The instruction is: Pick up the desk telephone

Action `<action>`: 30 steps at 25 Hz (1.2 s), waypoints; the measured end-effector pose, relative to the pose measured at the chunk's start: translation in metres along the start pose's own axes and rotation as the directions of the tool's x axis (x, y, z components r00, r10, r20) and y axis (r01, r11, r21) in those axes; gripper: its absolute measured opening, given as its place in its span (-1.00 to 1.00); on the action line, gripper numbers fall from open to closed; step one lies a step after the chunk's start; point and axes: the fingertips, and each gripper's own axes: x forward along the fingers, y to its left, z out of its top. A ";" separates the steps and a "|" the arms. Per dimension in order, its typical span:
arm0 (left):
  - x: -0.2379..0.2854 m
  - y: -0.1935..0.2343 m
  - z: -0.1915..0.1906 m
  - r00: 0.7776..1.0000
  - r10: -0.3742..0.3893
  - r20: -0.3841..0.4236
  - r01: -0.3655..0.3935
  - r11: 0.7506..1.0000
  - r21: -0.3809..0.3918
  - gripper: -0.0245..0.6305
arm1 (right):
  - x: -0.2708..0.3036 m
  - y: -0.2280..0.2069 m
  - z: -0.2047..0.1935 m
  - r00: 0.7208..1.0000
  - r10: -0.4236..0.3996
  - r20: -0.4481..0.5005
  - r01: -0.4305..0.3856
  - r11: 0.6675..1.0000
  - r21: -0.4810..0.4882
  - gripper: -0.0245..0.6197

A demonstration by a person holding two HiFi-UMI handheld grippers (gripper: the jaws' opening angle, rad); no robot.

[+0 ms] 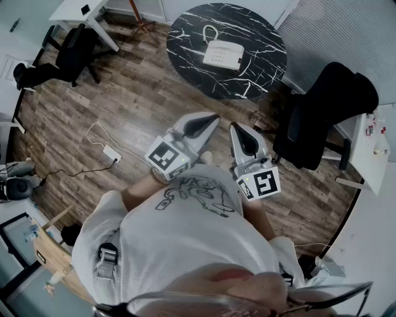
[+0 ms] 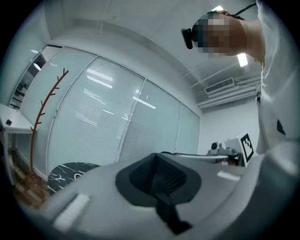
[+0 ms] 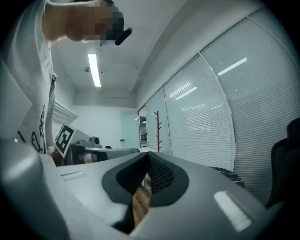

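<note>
A white desk telephone [image 1: 221, 54] with its curled cord lies on the round black marble table [image 1: 185, 31] at the top of the head view, far ahead of both grippers. My left gripper [image 1: 209, 120] is held close to the person's chest, jaws shut and empty. My right gripper [image 1: 242, 135] is beside it, also shut with nothing between its pads. In the left gripper view the shut gripper [image 2: 161, 176] points level toward a glass wall, with the table's edge [image 2: 70, 172] low at left. The right gripper view shows its shut gripper [image 3: 147, 174] facing blinds.
A black office chair [image 1: 328, 111] stands right of the marble table. Another black chair [image 1: 68, 56] sits by a white desk [image 1: 77, 12] at top left. A white power strip [image 1: 112, 153] with cables lies on the wooden floor. A coat stand [image 2: 42, 117] rises by the glass wall.
</note>
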 end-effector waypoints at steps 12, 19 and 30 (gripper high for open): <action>0.022 -0.006 -0.010 1.000 0.008 -0.016 -0.008 1.000 0.005 -0.92 | -0.011 -0.021 -0.001 0.999 0.017 0.027 -0.018 0.999 0.039 -0.90; 0.040 -0.012 -0.024 0.999 0.033 -0.022 -0.034 0.999 -0.033 -0.92 | -0.024 -0.037 -0.008 1.000 0.025 0.016 -0.025 0.999 0.032 -0.90; 0.046 -0.012 -0.039 0.997 0.072 -0.040 -0.074 0.996 -0.041 -0.92 | -0.029 -0.051 -0.021 1.000 0.024 -0.004 -0.024 0.998 0.053 -0.90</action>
